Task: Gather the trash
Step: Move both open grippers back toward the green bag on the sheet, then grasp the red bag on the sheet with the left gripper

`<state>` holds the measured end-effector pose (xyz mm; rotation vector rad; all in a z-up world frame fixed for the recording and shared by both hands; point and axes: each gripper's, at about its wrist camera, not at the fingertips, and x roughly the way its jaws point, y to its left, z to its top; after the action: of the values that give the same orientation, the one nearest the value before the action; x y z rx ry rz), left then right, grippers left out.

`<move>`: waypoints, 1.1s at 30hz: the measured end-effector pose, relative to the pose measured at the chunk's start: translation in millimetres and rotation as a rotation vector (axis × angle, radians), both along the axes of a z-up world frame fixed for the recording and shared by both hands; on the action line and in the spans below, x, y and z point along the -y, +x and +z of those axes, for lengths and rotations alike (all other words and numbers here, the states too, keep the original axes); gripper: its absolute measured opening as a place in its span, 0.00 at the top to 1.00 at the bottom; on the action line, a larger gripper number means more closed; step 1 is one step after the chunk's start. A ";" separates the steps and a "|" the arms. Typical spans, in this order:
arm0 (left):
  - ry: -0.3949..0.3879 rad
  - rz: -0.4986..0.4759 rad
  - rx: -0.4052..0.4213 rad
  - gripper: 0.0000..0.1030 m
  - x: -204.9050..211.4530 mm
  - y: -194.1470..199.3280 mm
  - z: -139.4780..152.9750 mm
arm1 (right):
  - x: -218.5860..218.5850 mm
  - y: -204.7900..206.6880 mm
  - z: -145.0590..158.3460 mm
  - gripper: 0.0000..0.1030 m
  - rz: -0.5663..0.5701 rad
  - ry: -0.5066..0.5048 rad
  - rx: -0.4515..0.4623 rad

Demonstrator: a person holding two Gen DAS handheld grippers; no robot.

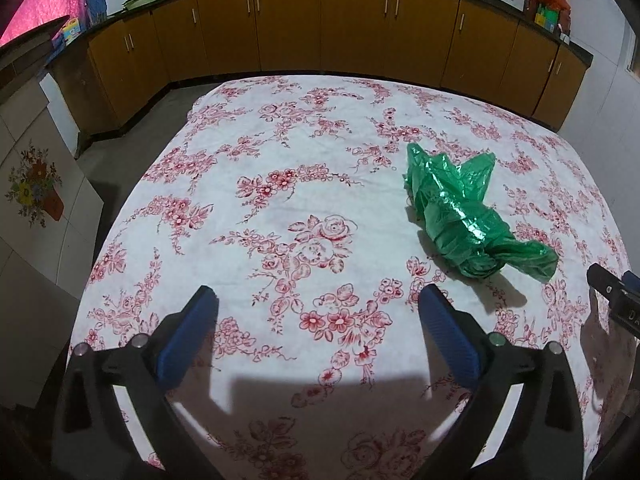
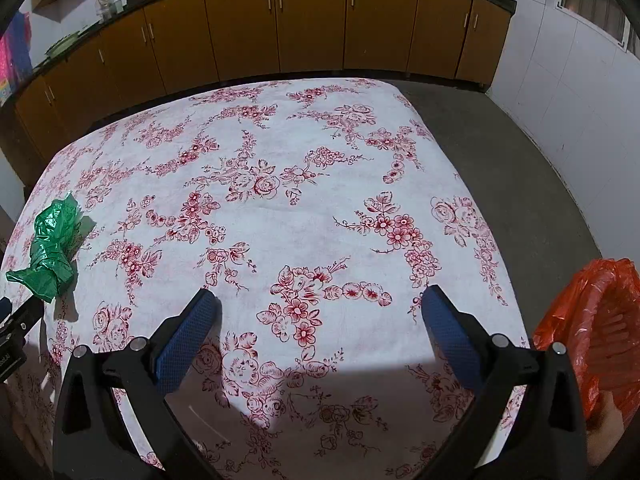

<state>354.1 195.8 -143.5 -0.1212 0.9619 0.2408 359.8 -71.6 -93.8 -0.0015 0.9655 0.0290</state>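
**Ana:** Looking close first: the left gripper [image 1: 316, 300] has its two blue fingers [image 1: 198, 332] spread wide with nothing between them; only the flowery tablecloth [image 1: 280, 184] shows under it; the right gripper [image 2: 318, 300] is spread wide and empty too.

**Ben:** Where is the trash?

**Ana:** The crumpled green plastic bag [image 1: 468, 216] lies on the cloth, up at about two o'clock from the left gripper and apart from it; from the right gripper's camera the same bag [image 2: 50, 248] sits far over at nine o'clock; no finger touches it.

**Ben:** And where should it go?

**Ana:** I think into the bin with the orange liner [image 2: 596, 320], down at four o'clock in the right view, just off the table edge.

**Ben:** What could go wrong?

**Ana:** The bag is thin and shiny; if the fingers pinch only a loose flap, it may slip out or trail; if they dip too low, they may catch the cloth and drag it; the bag is light, so a bump could push it away.

**Ben:** And farther back?

**Ana:** At twelve o'clock stand the brown cabinets [image 1: 320, 28]; they are well apart from all this.
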 end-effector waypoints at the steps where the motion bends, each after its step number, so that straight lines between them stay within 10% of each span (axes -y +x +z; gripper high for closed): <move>1: 0.000 0.000 0.000 0.04 -0.2 0.1 0.0 | -0.3 0.2 0.1 0.02 0.000 0.000 0.000; 33: -0.034 0.073 0.036 0.04 -18.5 -29.5 10.0 | -0.7 0.7 -0.6 0.02 0.003 0.001 -0.001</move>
<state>324.6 214.3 -133.5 -0.1913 0.9264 0.2885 360.5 -70.9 -94.4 -0.0019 0.9668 0.0326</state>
